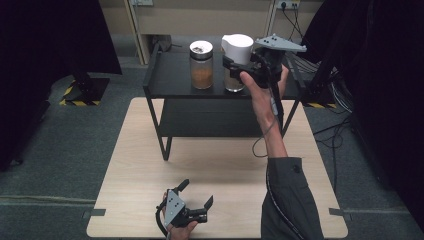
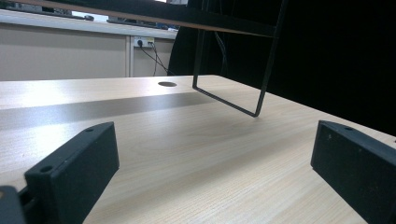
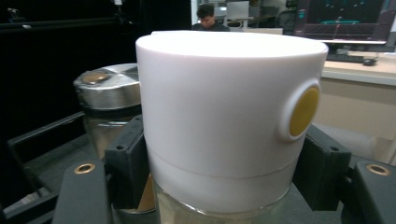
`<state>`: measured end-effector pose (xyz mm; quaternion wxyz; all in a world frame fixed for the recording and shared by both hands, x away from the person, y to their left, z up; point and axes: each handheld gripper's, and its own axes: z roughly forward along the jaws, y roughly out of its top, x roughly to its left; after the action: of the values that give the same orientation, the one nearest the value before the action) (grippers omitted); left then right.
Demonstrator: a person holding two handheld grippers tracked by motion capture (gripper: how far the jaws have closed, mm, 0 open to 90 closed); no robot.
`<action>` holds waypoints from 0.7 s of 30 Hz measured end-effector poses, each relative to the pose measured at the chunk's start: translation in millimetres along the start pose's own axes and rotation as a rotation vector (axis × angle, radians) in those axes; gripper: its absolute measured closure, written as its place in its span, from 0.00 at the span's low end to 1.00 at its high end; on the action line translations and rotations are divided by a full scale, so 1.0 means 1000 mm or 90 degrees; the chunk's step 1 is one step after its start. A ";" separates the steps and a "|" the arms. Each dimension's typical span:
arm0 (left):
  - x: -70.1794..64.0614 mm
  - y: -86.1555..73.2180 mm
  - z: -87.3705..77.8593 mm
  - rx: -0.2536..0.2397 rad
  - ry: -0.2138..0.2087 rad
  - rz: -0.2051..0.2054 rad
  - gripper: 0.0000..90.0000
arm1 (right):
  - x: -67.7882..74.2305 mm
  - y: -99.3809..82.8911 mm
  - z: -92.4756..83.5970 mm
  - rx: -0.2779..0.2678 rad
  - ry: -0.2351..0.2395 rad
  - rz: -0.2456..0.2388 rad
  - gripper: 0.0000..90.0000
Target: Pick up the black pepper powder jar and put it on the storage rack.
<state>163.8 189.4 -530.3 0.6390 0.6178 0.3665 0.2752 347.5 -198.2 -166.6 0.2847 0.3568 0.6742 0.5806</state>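
The pale wood-grain counter (image 1: 150, 165) carries a black metal two-tier shelf (image 1: 170, 80) with thin bent-rod legs. On the shelf's top tier two glass jars stand upright, long axes vertical, just beside each other. The silver-lidded jar (image 1: 201, 65) holds orange-brown grains. The white-lidded jar (image 1: 235, 62) has a smooth, cylindrical plastic cap with a round yellow button (image 3: 302, 112) on its side. The right gripper (image 1: 239, 67) has its jaws closed against the base of that white cap, one on either side. The left gripper (image 1: 196, 192) rests low at the counter's near edge, jaws spread wide with nothing between them.
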 end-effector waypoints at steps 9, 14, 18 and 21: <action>0.000 0.000 0.000 0.000 0.000 0.000 0.00 | 0.001 -0.002 0.006 -0.004 -0.023 0.006 0.34; 0.000 0.000 0.000 0.001 0.000 0.000 0.00 | 0.000 -0.003 0.007 -0.005 -0.025 0.005 0.34; 0.000 0.000 0.000 0.001 0.000 0.001 0.00 | 0.002 -0.004 0.007 -0.007 -0.026 -0.002 0.34; 0.000 0.000 0.000 0.000 0.000 0.001 0.00 | 0.003 -0.005 0.007 -0.007 -0.026 -0.009 0.34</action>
<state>163.9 189.0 -530.2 0.6387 0.6183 0.3662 0.2752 351.1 -192.2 -172.4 0.3046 0.3623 0.6674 0.5750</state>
